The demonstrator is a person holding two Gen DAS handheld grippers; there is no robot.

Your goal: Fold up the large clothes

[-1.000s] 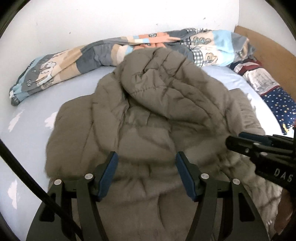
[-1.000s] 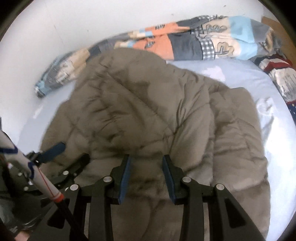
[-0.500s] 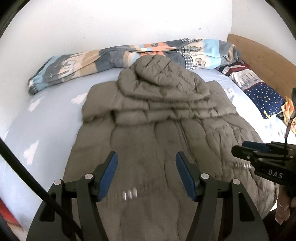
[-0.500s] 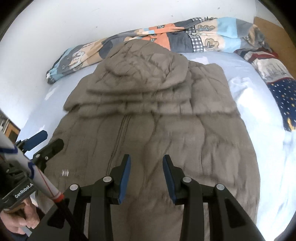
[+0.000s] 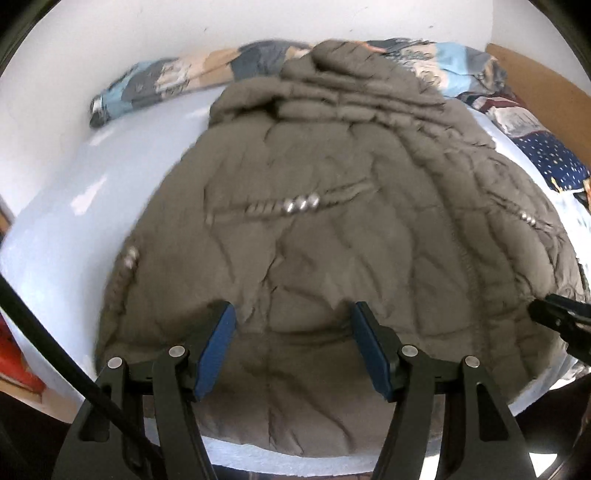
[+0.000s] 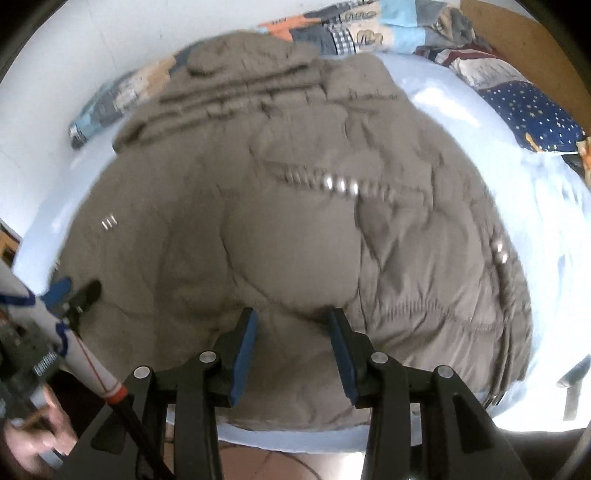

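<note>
The big grey-brown puffer coat (image 5: 332, 229) lies spread flat across the pale blue bed (image 5: 74, 206), hood up by the wall. Both claws hang over its near hem — the left gripper (image 5: 293, 345) gaping with nothing between its pads, the right gripper (image 6: 293, 350) narrower, its jaws just now spreading, also empty.

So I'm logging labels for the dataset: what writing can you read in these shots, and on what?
None reads clearly.
Left gripper body: white lettering, too blurred to read.
Quilt: printed shapes, no legible words.
Jacket: no text, only metal snaps.
</note>
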